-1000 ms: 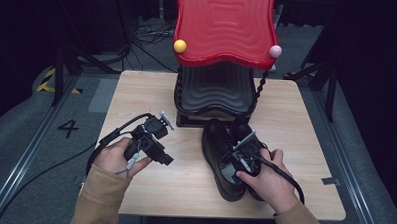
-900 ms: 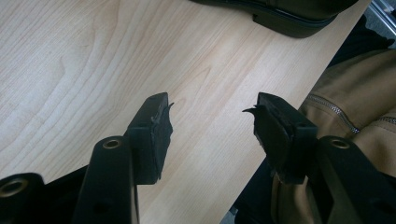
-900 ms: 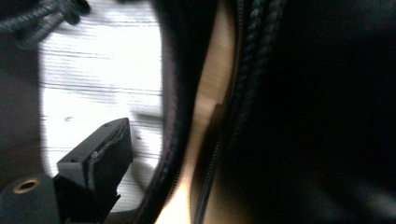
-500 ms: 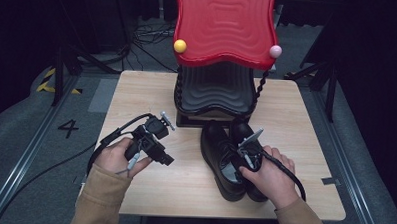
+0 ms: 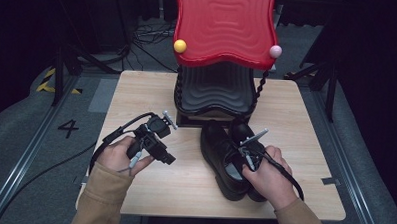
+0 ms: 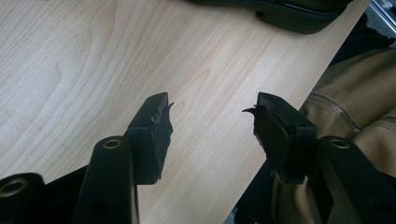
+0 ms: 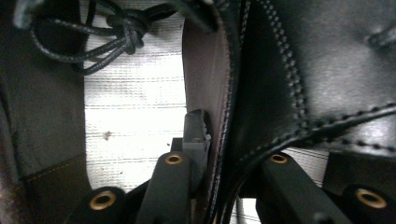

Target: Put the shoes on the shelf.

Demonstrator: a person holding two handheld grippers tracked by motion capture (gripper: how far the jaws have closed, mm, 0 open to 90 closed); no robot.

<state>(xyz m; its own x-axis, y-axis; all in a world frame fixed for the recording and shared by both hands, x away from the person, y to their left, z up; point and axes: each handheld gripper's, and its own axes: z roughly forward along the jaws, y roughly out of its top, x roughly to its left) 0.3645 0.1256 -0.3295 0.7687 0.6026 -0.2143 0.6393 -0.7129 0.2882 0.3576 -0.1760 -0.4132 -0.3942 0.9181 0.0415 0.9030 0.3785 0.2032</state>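
1. Where the worktop point(image 5: 137, 97) nears its front edge: black shoes point(image 5: 224, 155) side by side, right gripper point(image 5: 246, 149) at them.
2. Left gripper point(image 6: 210, 126): fingers released, empty above bare wood.
3. Right gripper point(image 7: 219, 154): fingers clenched on a shoe's collar; next, likely a steady lift.

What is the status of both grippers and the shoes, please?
Left gripper open, idle over table. Right gripper shut on shoes, pinching both inner walls. Rack close behind.

The right gripper point(image 7: 219, 154) clamped the side wall of a black leather shoe point(image 7: 299, 70), one jaw inside the opening against the brown lining. Knotted black laces point(image 7: 116, 32) lay above the pale insole point(image 7: 135, 121).
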